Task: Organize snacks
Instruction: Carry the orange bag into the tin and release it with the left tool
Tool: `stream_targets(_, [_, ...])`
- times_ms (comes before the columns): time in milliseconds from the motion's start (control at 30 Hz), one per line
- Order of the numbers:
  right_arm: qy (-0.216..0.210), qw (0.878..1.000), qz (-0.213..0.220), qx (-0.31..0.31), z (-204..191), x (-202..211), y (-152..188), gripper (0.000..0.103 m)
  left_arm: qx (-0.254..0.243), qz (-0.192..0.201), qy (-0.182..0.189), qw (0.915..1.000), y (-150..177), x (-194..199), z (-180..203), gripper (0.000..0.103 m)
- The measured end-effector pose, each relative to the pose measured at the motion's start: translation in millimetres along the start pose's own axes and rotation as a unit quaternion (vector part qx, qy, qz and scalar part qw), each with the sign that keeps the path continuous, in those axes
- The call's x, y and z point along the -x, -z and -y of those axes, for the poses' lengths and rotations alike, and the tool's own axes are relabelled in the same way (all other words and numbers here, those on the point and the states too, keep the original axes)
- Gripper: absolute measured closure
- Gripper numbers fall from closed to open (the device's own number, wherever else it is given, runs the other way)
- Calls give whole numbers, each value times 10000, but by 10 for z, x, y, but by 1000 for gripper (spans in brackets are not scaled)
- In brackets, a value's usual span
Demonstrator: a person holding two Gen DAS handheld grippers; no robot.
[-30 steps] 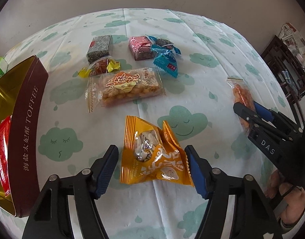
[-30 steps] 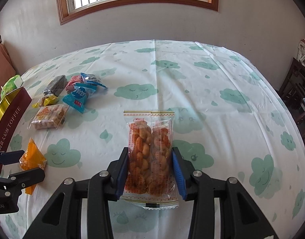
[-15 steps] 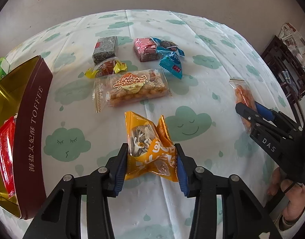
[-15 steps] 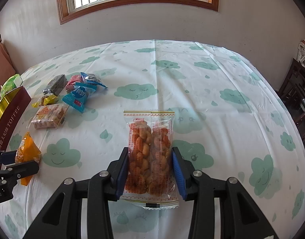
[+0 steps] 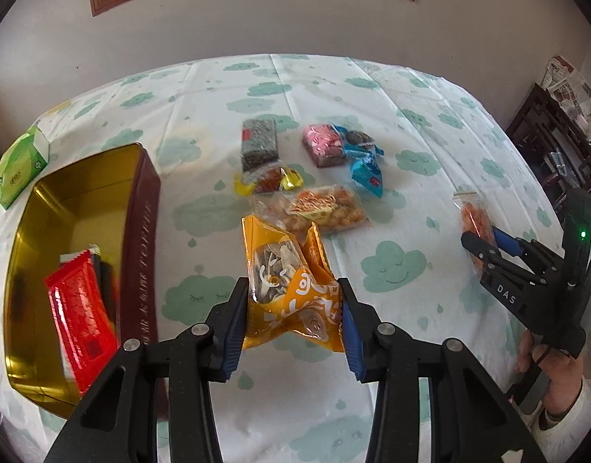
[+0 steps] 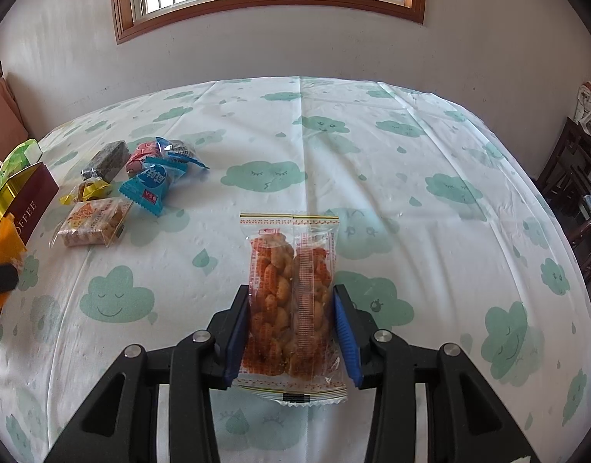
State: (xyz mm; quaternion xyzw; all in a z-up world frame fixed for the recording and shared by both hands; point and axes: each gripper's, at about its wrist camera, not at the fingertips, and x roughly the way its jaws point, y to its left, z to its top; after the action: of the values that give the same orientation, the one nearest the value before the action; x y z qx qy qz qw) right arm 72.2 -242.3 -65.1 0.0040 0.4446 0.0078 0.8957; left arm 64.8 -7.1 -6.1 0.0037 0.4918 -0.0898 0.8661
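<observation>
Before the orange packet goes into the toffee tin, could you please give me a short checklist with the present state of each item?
1. Left gripper pinches the orange packet on both sides: ok.
2. Packet lifted off the tablecloth: ok, it hangs between the pads.
3. Toffee tin open, with free floor behind the red packet: ok.
4. Nothing between packet and tin: ok.
5. Right gripper closed on the clear peanut packet: ok.
6. Whether that packet is off the cloth: cannot tell.
</observation>
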Motion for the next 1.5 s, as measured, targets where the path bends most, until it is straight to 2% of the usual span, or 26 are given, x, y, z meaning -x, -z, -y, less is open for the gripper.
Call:
stream_targets(233, [14,10000,0,10,-5,-5,2,61,253,331,-493,9979,-210,242,-628,64])
stream_targets(367, [16,10000,2,11,-5,-6,3,61,457,387,-787,9951,-340,285,-1078,64])
stream_targets(533, [20,10000,5,12,-10,-7,6,61,582,320,-1099,9917,-435,221,-1539,64])
stream_targets(667, [21,10000,5,13,-11,-6,7,61,657,142,-1211,9904,-445,77,-1798,64])
stream_targets(1067, [26,10000,6,14,-13,-3,6,61,474,-64,-1209,9915,-468,-279,-1921,63])
stream_targets(1500, [31,10000,7,15,-13,-1,6,61,514,-404,-1221,9904,-412,-541,-2071,63])
